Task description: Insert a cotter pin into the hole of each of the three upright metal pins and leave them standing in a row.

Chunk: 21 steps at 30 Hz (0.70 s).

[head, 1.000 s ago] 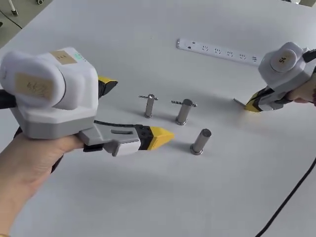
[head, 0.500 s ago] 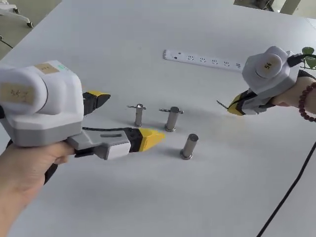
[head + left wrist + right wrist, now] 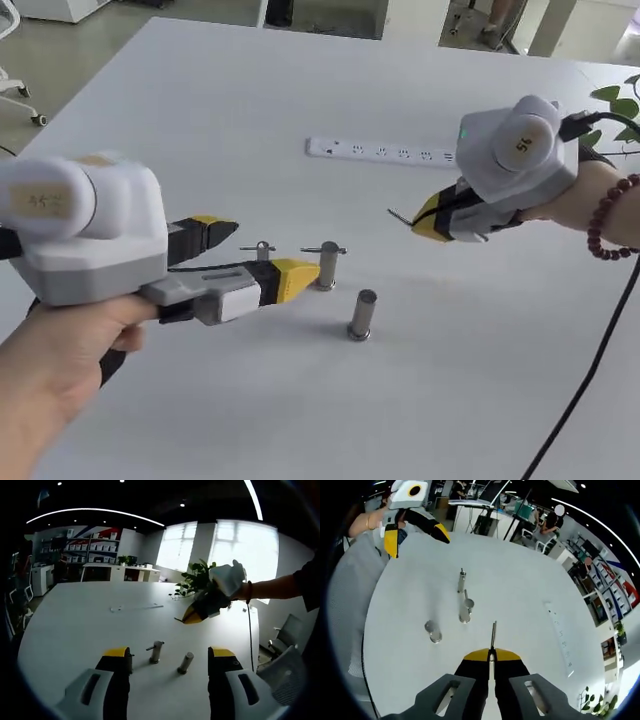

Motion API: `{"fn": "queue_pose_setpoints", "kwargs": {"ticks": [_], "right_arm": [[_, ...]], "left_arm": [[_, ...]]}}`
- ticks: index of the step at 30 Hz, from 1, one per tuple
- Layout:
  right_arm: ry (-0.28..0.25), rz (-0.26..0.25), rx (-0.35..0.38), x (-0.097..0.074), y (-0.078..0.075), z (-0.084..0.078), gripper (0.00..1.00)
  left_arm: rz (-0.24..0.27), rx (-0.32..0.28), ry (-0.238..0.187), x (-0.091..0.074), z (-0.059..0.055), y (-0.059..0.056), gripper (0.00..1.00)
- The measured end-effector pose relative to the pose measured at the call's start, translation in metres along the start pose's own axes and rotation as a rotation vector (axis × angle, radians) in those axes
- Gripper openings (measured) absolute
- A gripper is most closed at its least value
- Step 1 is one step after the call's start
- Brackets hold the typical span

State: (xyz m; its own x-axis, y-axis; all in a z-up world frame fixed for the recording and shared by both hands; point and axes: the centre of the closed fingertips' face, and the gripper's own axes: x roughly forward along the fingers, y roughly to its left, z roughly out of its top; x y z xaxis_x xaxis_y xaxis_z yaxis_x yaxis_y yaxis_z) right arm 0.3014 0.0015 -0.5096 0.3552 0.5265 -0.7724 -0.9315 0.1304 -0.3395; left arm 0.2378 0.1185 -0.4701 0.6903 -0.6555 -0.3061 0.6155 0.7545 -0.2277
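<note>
Three metal pins stand on the white table. The far pin (image 3: 260, 248) and the middle pin (image 3: 327, 265) each carry a cotter pin through the top. The near pin (image 3: 362, 314) is bare, as the right gripper view shows (image 3: 434, 631). My left gripper (image 3: 253, 250) is open, its yellow jaws on either side of the far pin and partly hiding it. My right gripper (image 3: 428, 220) hovers above and to the right of the pins, shut on a cotter pin (image 3: 401, 215) that sticks out past the jaws (image 3: 493, 634).
A white power strip (image 3: 380, 152) lies on the table behind the pins. A black cable (image 3: 590, 370) runs along the right side. Plant leaves (image 3: 615, 95) show at the far right edge. Open tabletop surrounds the pins.
My right gripper has moved left and up toward the pins, still holding the cotter pin. The left gripper keeps its place by the pins. The head camera has shifted.
</note>
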Motion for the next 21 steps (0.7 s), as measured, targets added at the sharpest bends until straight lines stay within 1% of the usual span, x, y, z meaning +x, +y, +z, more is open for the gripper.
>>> {"fn": "queue_pose_setpoints", "kwargs": {"ticks": [1, 2, 4, 7, 10, 11, 12, 15, 16, 17, 21], "right_arm": [[-0.013, -0.001, -0.005, -0.001, 0.002, 0.004, 0.00], [-0.026, 0.006, -0.017, -0.003, 0.007, 0.010, 0.00], [-0.043, 0.007, -0.031, -0.005, 0.012, 0.017, 0.00], [-0.064, 0.006, -0.079, -0.010, 0.020, 0.027, 0.00], [-0.078, 0.013, -0.108, -0.013, 0.029, 0.033, 0.00], [-0.079, 0.013, -0.125, -0.011, 0.025, 0.033, 0.00], [-0.078, 0.012, -0.149, -0.012, 0.027, 0.034, 0.00], [-0.090, 0.021, -0.173, -0.016, 0.038, 0.039, 0.00], [-0.089, 0.023, -0.192, -0.017, 0.041, 0.040, 0.00], [-0.089, 0.024, -0.197, -0.017, 0.042, 0.041, 0.00], [-0.096, 0.021, -0.261, -0.021, 0.050, 0.046, 0.00]], "left_arm": [[-0.005, -0.002, 0.000, 0.001, 0.001, -0.001, 0.58], [-0.020, -0.011, 0.003, 0.003, 0.001, -0.005, 0.55], [-0.028, -0.015, 0.005, 0.006, 0.001, -0.008, 0.51], [-0.044, -0.028, 0.008, 0.010, 0.001, -0.015, 0.46], [-0.065, -0.045, 0.008, 0.013, 0.001, -0.022, 0.40], [-0.069, -0.049, 0.009, 0.014, 0.001, -0.023, 0.39], [-0.078, -0.057, 0.012, 0.014, 0.001, -0.026, 0.37], [-0.098, -0.073, 0.002, 0.016, 0.002, -0.032, 0.32], [-0.105, -0.082, 0.001, 0.017, 0.003, -0.034, 0.31], [-0.107, -0.084, 0.001, 0.018, 0.003, -0.035, 0.30], [-0.124, -0.104, 0.017, 0.021, 0.002, -0.041, 0.25]]}}
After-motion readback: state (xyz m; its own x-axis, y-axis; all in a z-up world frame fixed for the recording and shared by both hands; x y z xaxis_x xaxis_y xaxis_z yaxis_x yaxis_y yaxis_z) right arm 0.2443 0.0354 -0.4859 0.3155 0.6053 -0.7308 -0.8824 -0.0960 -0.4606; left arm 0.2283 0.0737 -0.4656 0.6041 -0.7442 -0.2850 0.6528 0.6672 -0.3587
